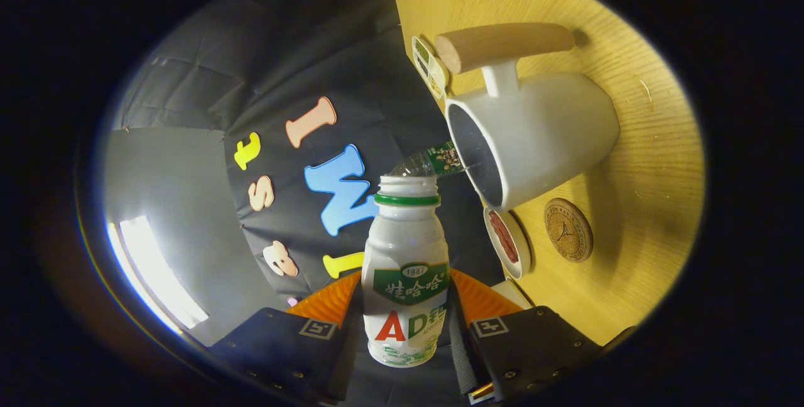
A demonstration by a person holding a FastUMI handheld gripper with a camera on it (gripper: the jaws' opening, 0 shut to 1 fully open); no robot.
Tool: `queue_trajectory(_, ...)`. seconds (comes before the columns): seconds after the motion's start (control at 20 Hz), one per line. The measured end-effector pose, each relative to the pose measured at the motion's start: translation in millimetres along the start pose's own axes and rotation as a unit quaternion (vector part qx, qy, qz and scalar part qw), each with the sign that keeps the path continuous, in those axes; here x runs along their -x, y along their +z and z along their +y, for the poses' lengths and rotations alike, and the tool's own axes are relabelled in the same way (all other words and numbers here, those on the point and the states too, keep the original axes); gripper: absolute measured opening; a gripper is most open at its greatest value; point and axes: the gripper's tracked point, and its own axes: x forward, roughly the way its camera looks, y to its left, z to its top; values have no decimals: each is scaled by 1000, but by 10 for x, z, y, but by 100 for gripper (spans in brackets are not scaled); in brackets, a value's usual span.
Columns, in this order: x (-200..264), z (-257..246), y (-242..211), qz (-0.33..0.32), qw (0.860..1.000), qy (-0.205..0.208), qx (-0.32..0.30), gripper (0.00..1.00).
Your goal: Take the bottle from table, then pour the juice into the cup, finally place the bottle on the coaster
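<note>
Beyond the fingers lies the wooden table [634,143], the white cup [540,137] on it with a cork coaster [568,230] beside. The gripper [405,325] clamps the bottle [406,275] between both fingers, its open mouth near the cup's rim.

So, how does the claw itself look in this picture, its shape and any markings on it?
The claw has two blocky finger carriers, each bearing a square black-and-white marker tag on top. Small screws dot their faces. The fingers have ribbed, wedge-shaped surfaces. Both press on the bottle.
</note>
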Motion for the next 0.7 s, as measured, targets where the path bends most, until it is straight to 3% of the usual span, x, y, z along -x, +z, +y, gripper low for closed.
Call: queue_trajectory(0.7, -14, 56, 7, 5, 1000, 1, 0, 63)
